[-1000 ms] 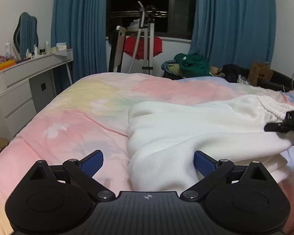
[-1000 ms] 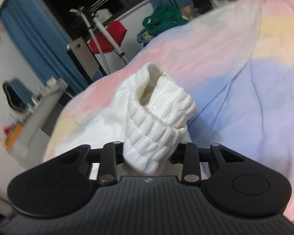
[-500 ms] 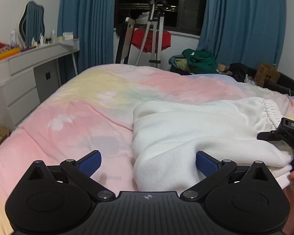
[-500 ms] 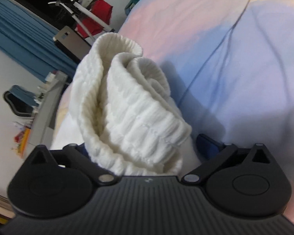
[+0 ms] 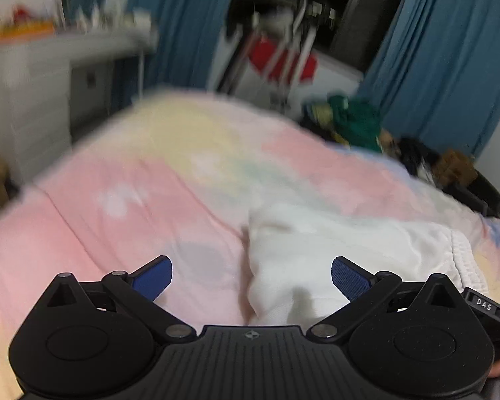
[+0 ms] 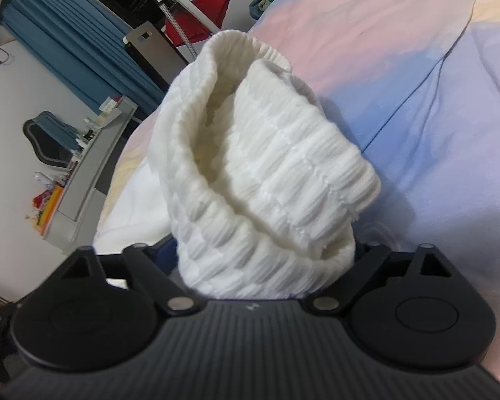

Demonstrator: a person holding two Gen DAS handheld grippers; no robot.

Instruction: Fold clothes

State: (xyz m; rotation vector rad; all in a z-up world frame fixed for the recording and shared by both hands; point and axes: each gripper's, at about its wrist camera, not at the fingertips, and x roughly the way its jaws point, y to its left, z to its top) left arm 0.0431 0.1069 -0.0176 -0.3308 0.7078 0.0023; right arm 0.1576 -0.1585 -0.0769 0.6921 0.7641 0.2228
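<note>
I read "DAS" on the right gripper (image 5: 486, 305); my left gripper (image 5: 251, 273) is spread wide over the blurred bed (image 5: 116, 200). The white cuff (image 6: 260, 180) hides the right gripper's fingers, so I cannot tell its grip.

A bed (image 5: 143, 206) under a pastel cover of pink, yellow and pale blue patches carries the things. A white garment (image 5: 333, 250) lies crumpled on its right half (ribbed waistband (image 6: 260, 180) raised). Green clothes (image 5: 353, 123) seem heaped beyond the far edge, though blur obscures this.
</note>
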